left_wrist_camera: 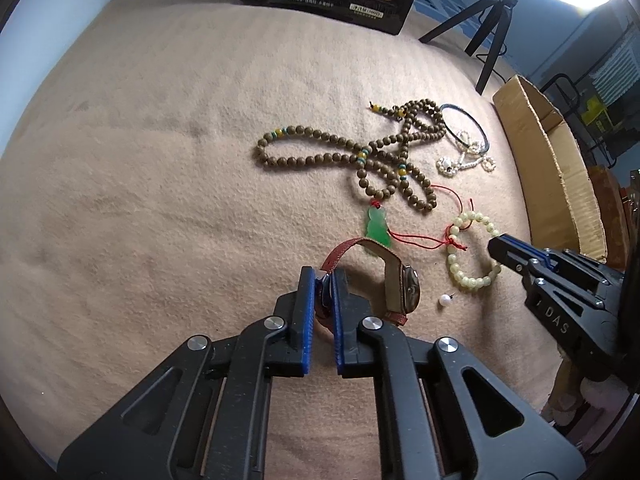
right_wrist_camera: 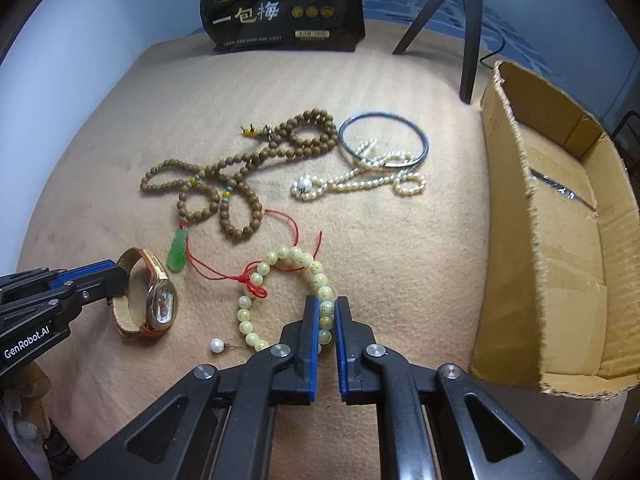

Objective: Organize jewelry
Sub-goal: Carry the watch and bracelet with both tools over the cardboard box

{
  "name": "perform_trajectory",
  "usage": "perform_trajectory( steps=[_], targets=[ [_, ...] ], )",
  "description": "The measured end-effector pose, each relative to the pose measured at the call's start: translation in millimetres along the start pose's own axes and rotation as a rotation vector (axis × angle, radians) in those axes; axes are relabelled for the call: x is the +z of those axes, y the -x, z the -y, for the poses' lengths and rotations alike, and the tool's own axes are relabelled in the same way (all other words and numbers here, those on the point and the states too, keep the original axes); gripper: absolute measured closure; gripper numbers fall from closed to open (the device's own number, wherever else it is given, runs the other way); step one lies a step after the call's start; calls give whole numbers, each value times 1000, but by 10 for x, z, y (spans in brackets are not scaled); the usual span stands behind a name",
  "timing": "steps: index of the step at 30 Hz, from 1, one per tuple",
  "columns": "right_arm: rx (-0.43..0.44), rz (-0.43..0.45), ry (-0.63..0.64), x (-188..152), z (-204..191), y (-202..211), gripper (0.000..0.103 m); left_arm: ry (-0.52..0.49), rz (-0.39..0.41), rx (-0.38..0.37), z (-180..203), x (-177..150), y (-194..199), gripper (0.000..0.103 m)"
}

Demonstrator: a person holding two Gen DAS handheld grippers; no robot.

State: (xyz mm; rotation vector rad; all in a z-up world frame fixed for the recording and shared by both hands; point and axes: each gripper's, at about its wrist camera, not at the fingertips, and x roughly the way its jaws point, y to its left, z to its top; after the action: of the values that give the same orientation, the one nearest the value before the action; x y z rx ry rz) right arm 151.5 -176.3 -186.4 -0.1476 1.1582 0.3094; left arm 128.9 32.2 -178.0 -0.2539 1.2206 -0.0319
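Bare blanket (left_wrist_camera: 140,200) left offers passage; cardboard box (right_wrist_camera: 560,240) bounds right; black bag (right_wrist_camera: 280,4) and tripod (right_wrist_camera: 468,32) stand behind.

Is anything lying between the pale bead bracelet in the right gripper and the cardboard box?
Nothing visible: only bare blanket lies between the pale bead bracelet, pinched by the right gripper, and the cardboard box.

Beside one cardboard box (right_wrist_camera: 560,240), seven jewelry pieces are counted: one wristwatch (right_wrist_camera: 154,300), one brown bead necklace (right_wrist_camera: 240,164), one green jade pendant (right_wrist_camera: 178,254), one pale bead bracelet (right_wrist_camera: 288,260), one pearl strand (right_wrist_camera: 360,176), one bangle (right_wrist_camera: 384,140), one pearl earring (right_wrist_camera: 217,345).
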Motion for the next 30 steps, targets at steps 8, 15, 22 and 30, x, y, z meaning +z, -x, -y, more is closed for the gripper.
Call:
perform_trajectory(
  steps=[8,15,22,30],
  targets=[
    [1,72,3,-9,29,274,98,4,46,-31,34,19,179,97],
    [4,140,5,14,100,556,98,-22,91,-67,220,51,327,97],
    [11,200,-21,41,239,799,98,-49,126,-96,446,91,436,97],
    [-10,266,-55,92,463,1038,98,-90,152,-142,807,132,517,97]
  ],
)
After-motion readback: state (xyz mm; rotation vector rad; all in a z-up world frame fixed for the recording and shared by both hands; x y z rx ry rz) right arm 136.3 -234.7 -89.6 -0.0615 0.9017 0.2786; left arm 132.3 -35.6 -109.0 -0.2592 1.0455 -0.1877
